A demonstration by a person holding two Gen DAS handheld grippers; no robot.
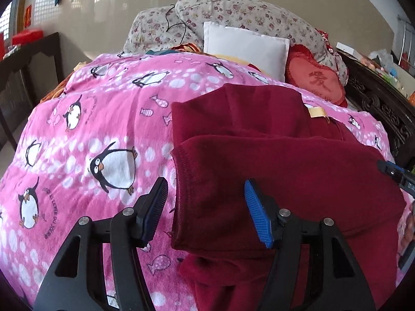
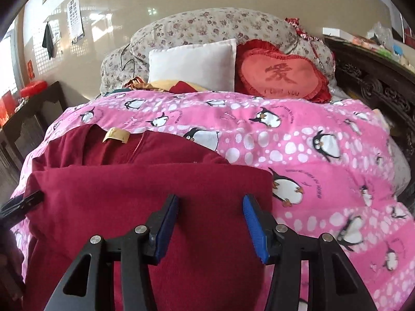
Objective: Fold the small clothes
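A dark red knit garment (image 1: 285, 168) lies folded on the pink penguin blanket (image 1: 90, 129), its tan label (image 1: 316, 111) at the far edge. My left gripper (image 1: 206, 184) hovers open over the garment's stitched left edge; the cloth lies below the gap and neither pad presses on it. In the right wrist view the garment (image 2: 129, 194) fills the lower left, and my right gripper (image 2: 210, 198) stands open above its near right part, holding nothing. Each gripper's tip shows at the edge of the other's view: the right one (image 1: 394, 173) and the left one (image 2: 26, 202).
A white pillow (image 2: 192, 64), a red heart cushion (image 2: 280, 75) and a floral bolster (image 2: 207, 23) pile up at the far end of the bed. A dark table (image 1: 26, 59) stands on the left. Carved dark wood (image 2: 376, 90) borders the right side.
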